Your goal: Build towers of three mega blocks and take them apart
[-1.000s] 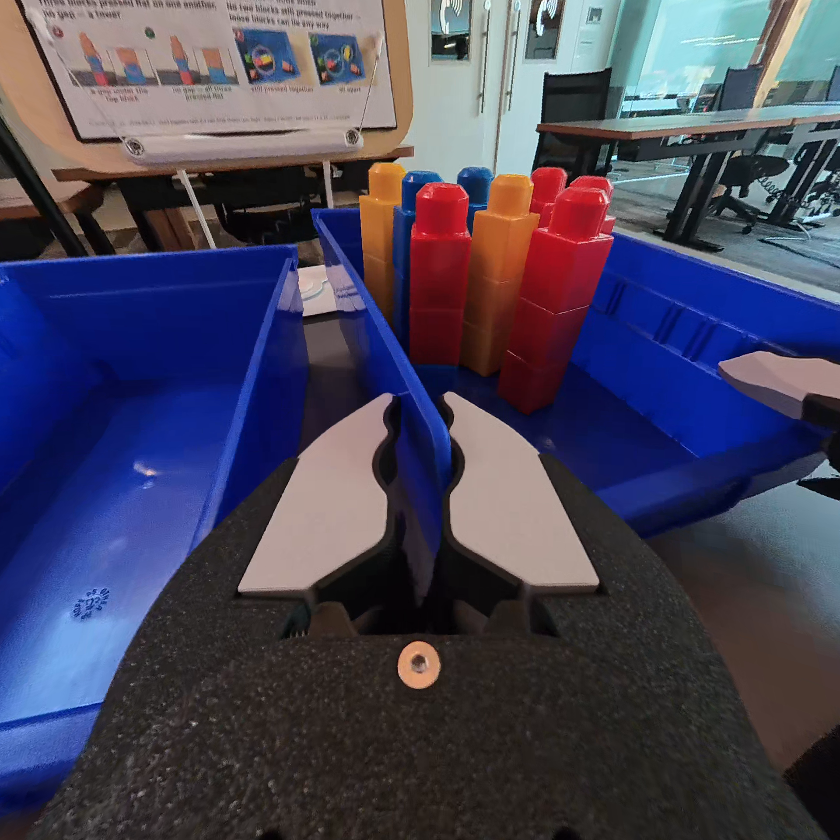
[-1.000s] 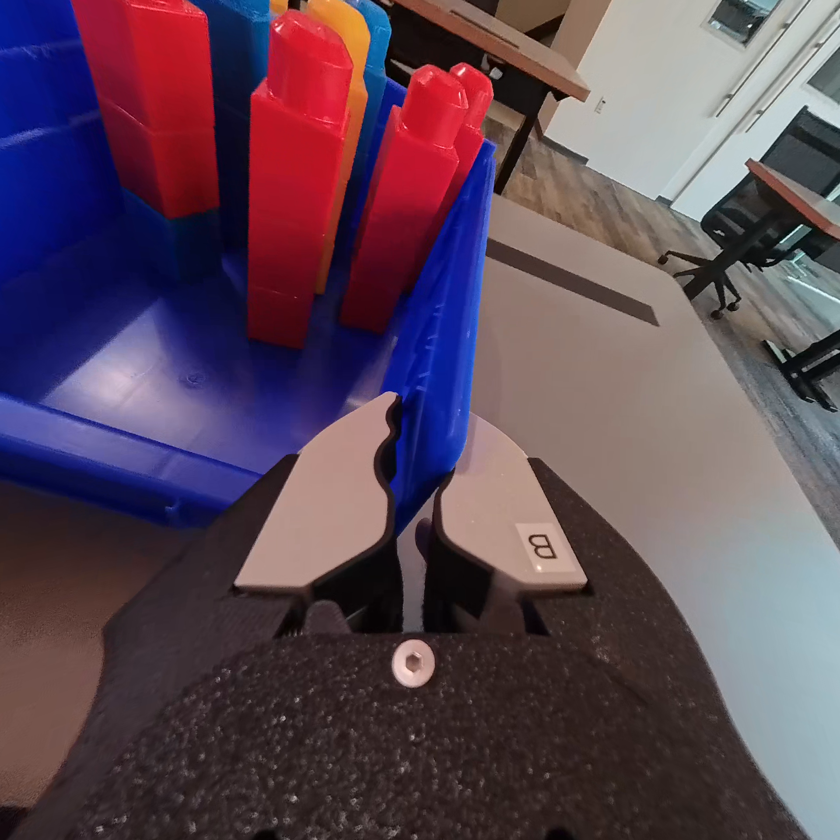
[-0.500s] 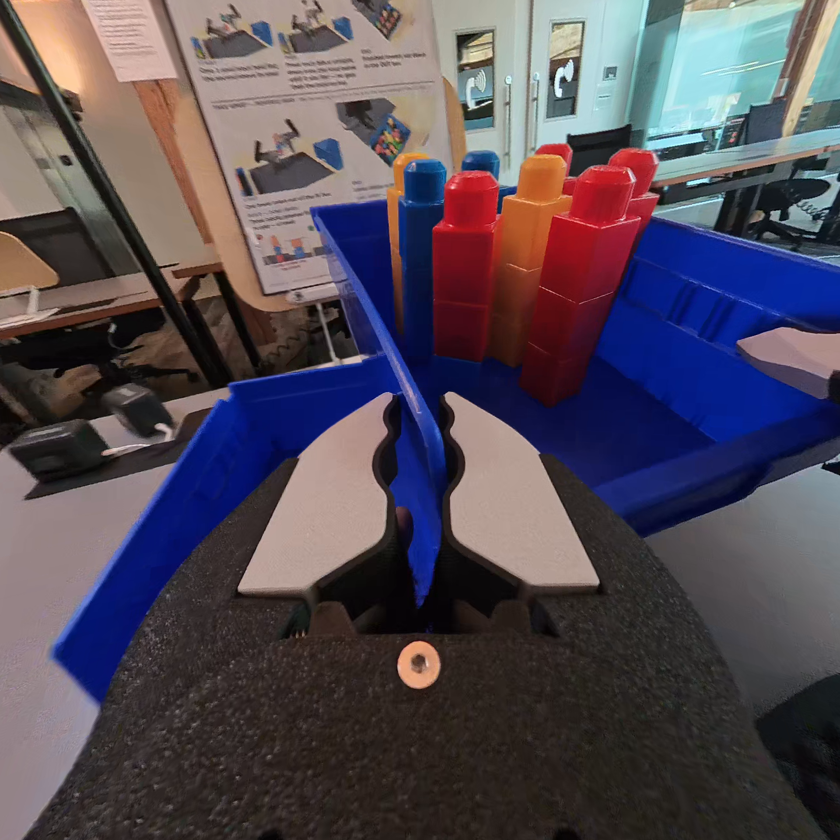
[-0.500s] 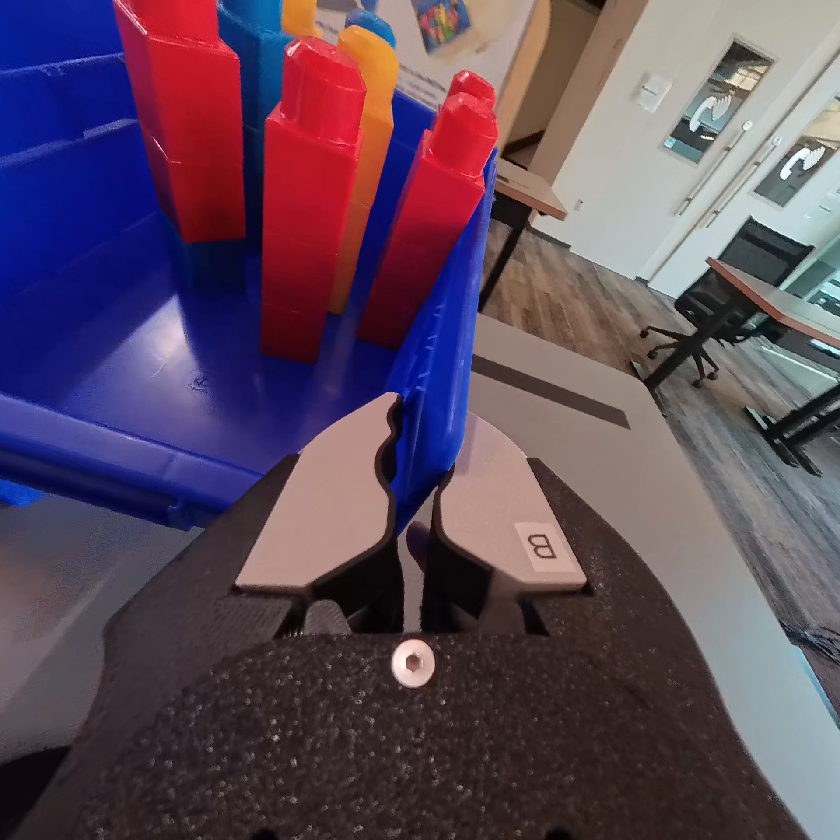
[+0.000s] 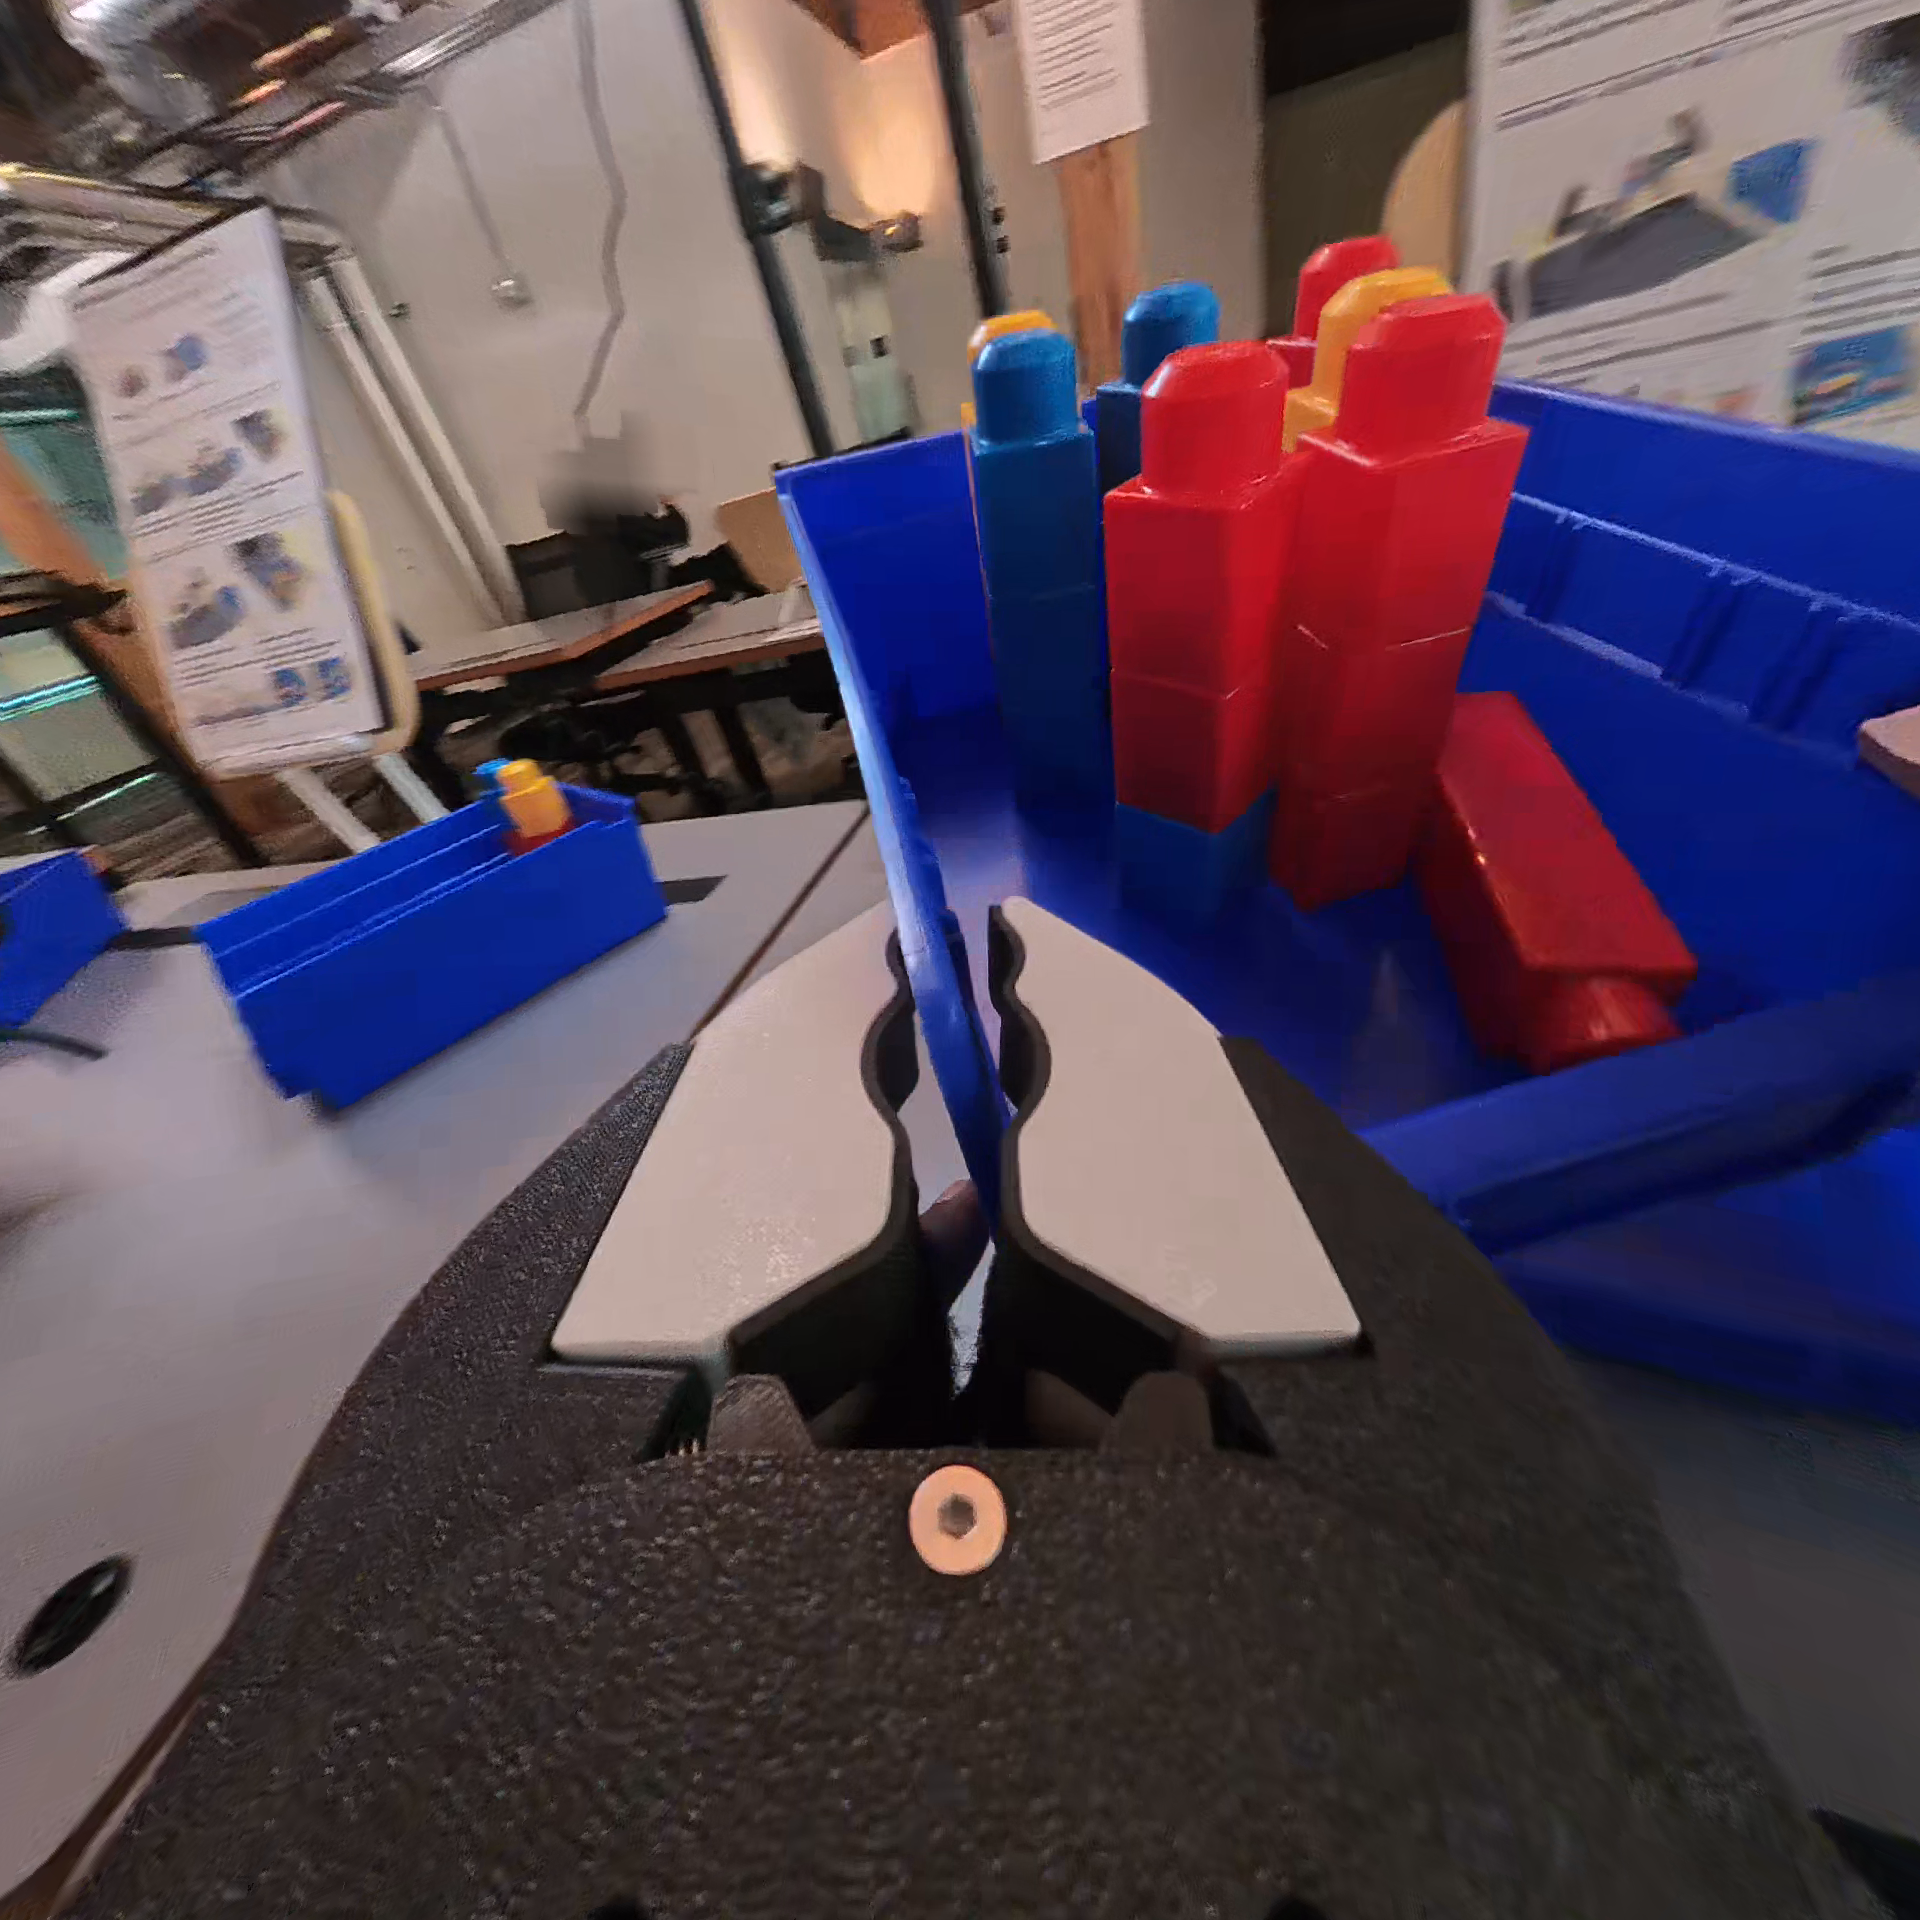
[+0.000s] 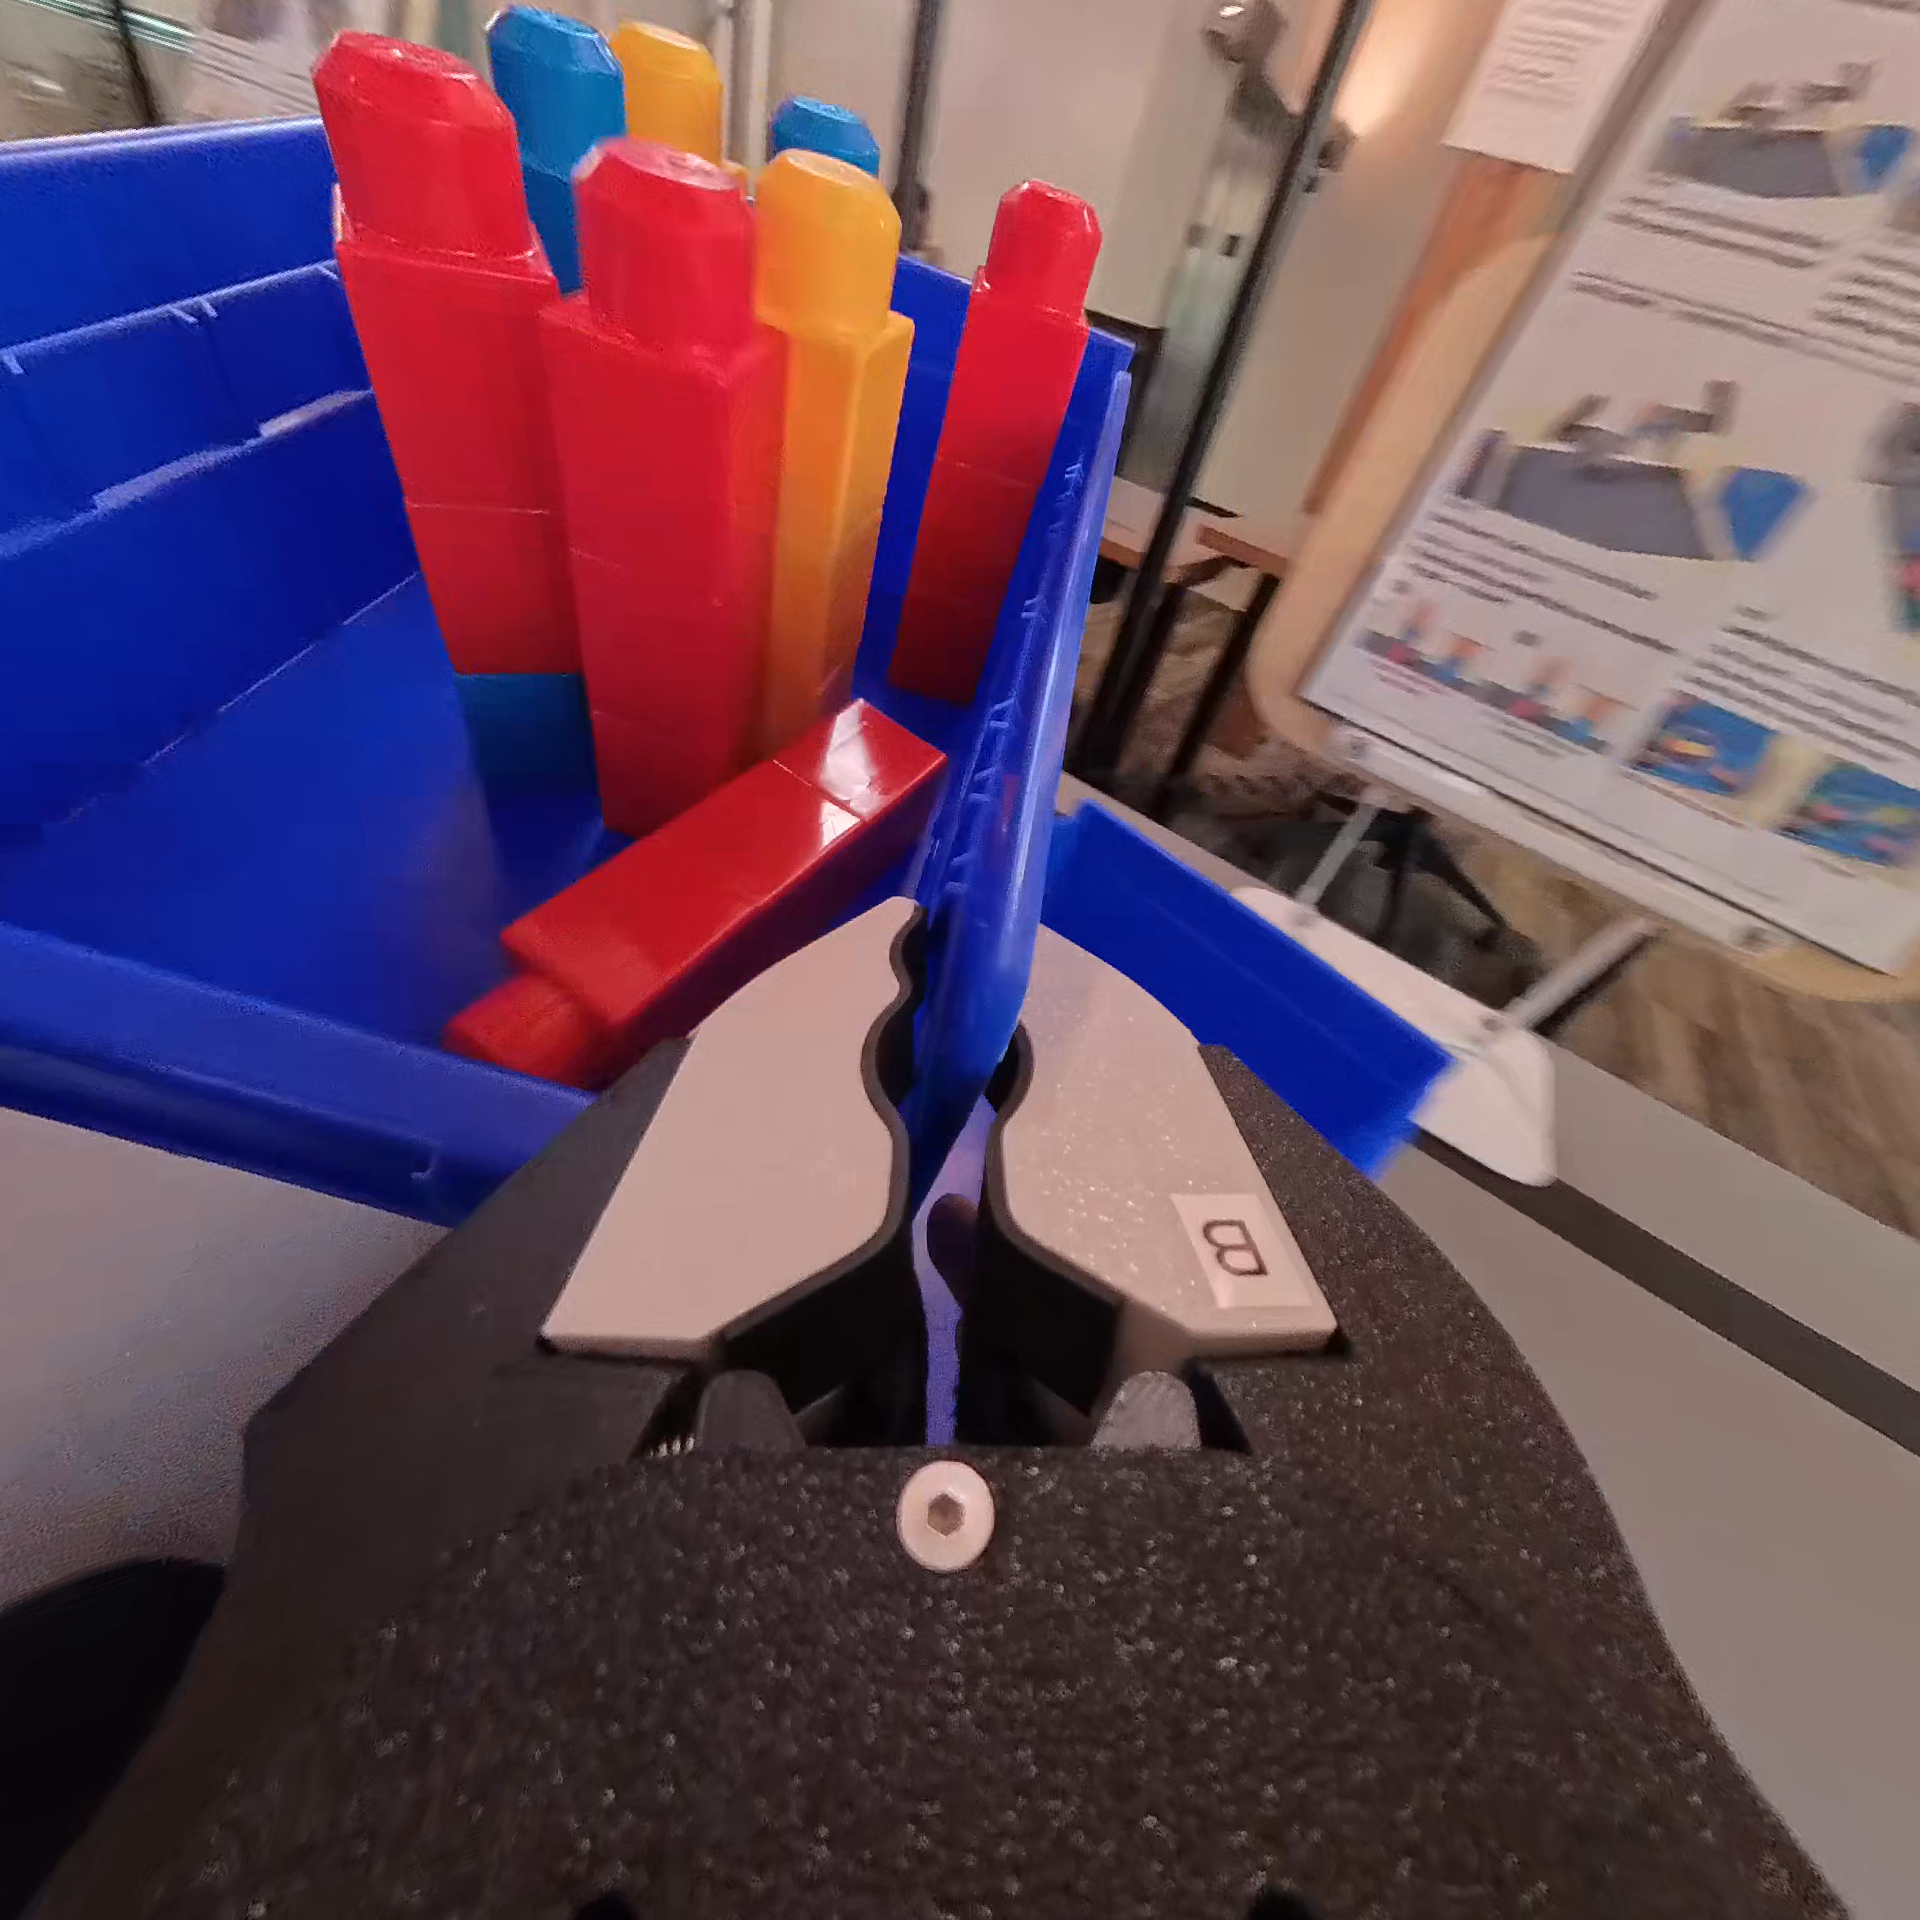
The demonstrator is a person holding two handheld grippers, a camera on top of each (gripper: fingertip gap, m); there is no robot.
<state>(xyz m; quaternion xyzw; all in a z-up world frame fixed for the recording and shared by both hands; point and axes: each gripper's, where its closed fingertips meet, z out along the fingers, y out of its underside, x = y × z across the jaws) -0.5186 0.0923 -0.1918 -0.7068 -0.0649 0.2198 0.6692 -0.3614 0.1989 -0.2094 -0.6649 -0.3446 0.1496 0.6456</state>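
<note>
A blue bin holds several upright three-block towers in red, blue and orange. One red tower lies on its side on the bin floor. My left gripper is shut on the bin's left wall. My right gripper is shut on the bin's right wall. The right wrist view shows the bin tilted, with the fallen red tower against the wall near my fingers. A right fingertip shows at the edge of the left wrist view.
A second blue bin with a small block stack stands on the grey table to the left. Another blue bin lies just beyond the right wall. A poster on a stand stands behind the table. The grippers' ends are close to 20 cm from one another.
Both grippers kept their hold on the walls while the bin swung round and tilted. One red tower has fallen onto its side. The background has shifted in both views.
</note>
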